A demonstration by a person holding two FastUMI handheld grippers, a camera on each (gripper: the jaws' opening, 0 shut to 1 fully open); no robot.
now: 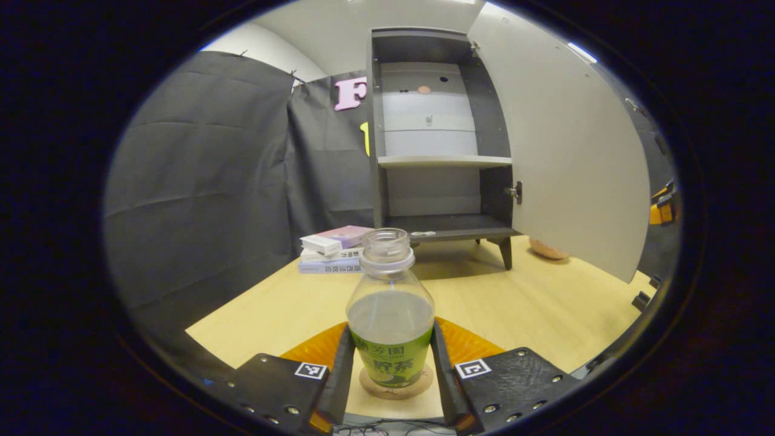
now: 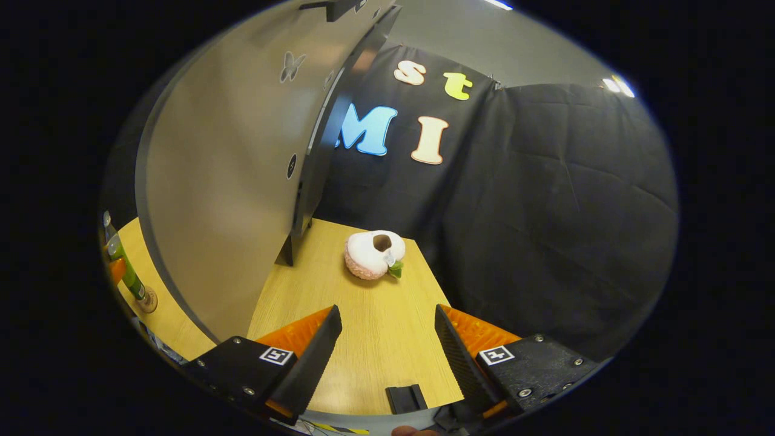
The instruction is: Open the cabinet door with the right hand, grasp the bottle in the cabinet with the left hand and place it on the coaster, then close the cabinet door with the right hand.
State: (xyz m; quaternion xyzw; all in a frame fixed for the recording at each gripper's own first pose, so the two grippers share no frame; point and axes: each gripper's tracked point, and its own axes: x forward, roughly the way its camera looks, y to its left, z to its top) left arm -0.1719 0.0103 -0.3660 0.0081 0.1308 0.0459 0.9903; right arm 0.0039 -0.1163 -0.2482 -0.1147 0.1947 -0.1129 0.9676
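Standing on the coaster (image 1: 396,387), the bottle (image 1: 390,315) sits between your left gripper (image 1: 390,387)'s fingers—contact unclear. Spread evenly, retreat toward six o'clock; right gripper (image 2: 387,339) gapes, cabinet door (image 1: 569,151) open.

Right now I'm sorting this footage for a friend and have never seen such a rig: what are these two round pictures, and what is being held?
A person holds a two-finger gripper in each hand, and each carries a fisheye camera looking forward along its own fingers.

The left gripper view shows the left gripper with its fingers around a capless bottle. The bottle stands on a round coaster on the wooden table; whether both fingers press on it, I cannot tell. Behind it are a stack of books and the cabinet, its door swung open and its shelves bare.

The right gripper view shows the right gripper, open and holding nothing, beside that open door, with a doughnut-shaped plush toy on the table beyond.
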